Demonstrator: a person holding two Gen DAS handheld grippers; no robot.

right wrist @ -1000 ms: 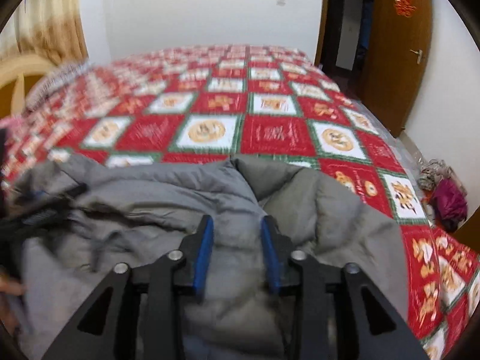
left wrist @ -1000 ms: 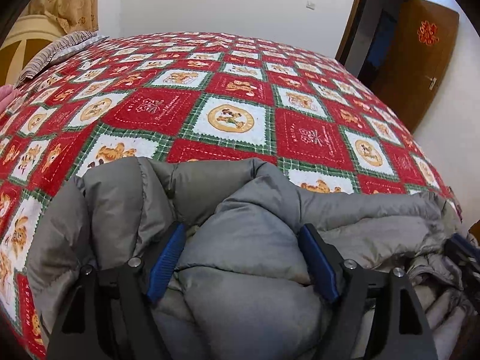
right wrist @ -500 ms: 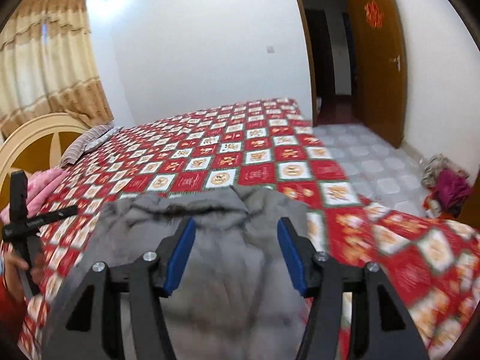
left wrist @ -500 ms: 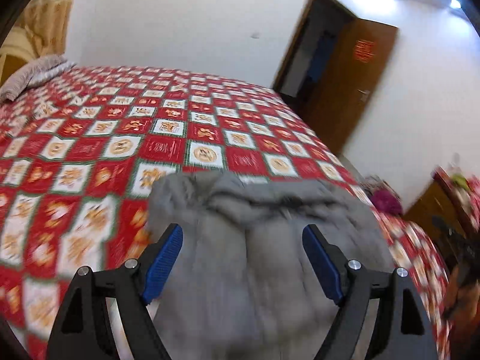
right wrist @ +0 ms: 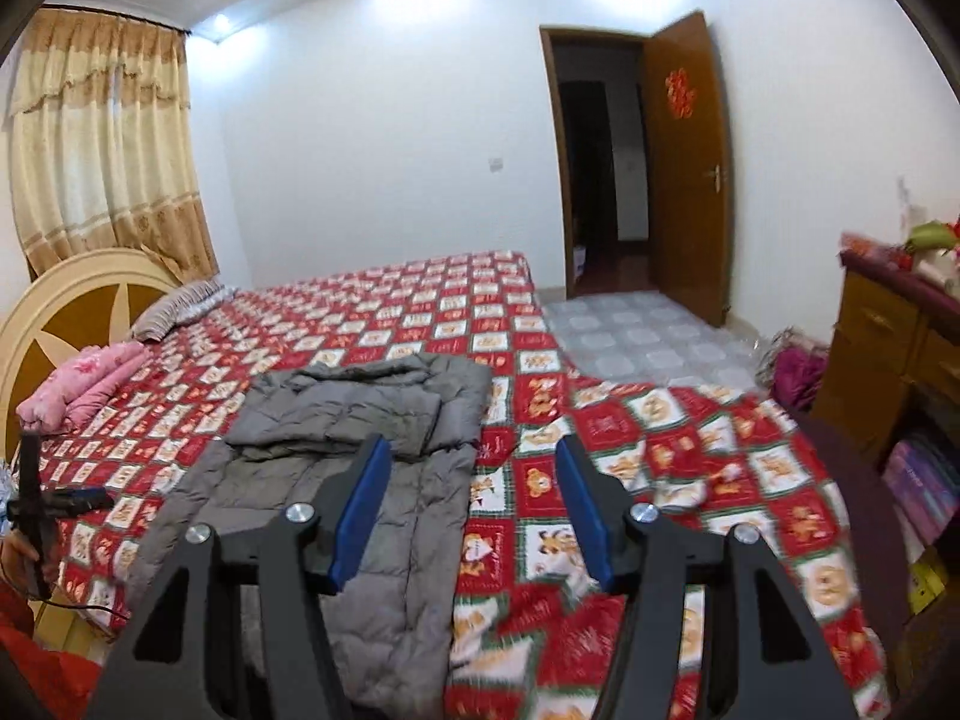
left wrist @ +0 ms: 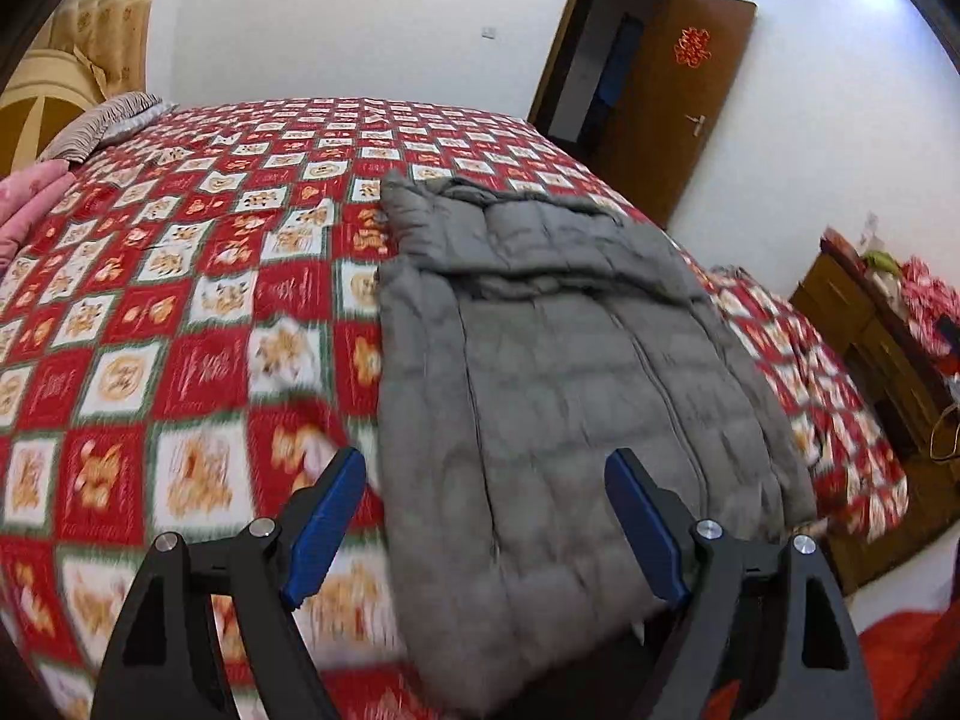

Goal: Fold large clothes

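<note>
A grey padded jacket lies flat on the red patterned bedspread, its top part folded down over the body. It also shows in the right wrist view. My left gripper is open and empty, held above the jacket's near end. My right gripper is open and empty, held above the jacket's right edge. The left gripper also shows at the left edge of the right wrist view.
A pink folded blanket and a striped pillow lie by the headboard. A wooden dresser stands at the right, and a door is open at the back. Clothes lie on the floor.
Both grippers have let go of the jacket, opened and pulled back and up. The jacket now lies flat on the bed with its top folded down.
</note>
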